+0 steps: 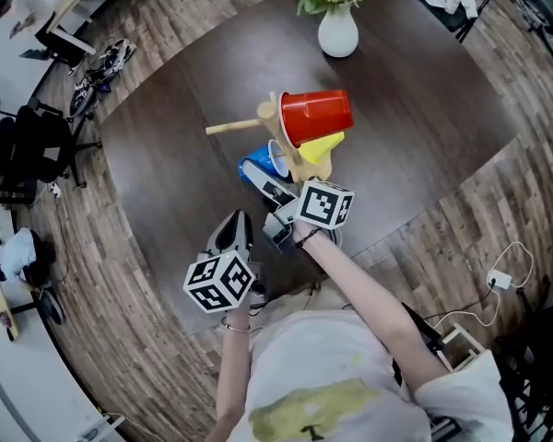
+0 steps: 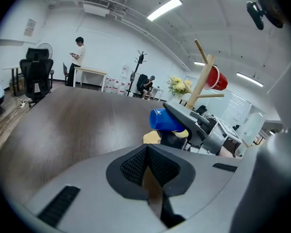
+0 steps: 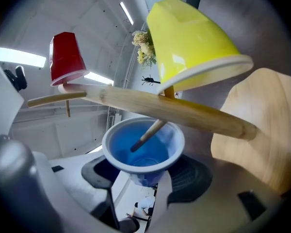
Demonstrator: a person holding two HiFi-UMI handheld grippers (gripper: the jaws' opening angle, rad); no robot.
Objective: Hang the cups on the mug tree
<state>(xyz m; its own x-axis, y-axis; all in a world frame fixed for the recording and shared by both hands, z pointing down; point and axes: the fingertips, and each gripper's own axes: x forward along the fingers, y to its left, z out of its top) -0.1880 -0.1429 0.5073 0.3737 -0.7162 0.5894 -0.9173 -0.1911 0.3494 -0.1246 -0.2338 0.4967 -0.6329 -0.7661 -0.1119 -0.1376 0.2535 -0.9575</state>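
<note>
The wooden mug tree (image 1: 298, 159) stands near the middle of the dark table (image 1: 424, 127). A red cup (image 1: 315, 116) and a yellow cup (image 1: 321, 145) hang on its pegs, mouths toward the trunk. My right gripper (image 1: 269, 184) is shut on a blue cup (image 1: 258, 166) beside the tree's base. In the right gripper view a peg (image 3: 148, 135) reaches into the blue cup's (image 3: 144, 152) open mouth, below the yellow cup (image 3: 194, 40). My left gripper (image 1: 232, 233) hangs near the table's front edge, jaws shut on nothing.
A white vase (image 1: 338, 33) of flowers stands at the table's far side. Office chairs (image 1: 28, 155) and wooden floor surround the table. In the left gripper view a person (image 2: 79, 52) stands by a far desk.
</note>
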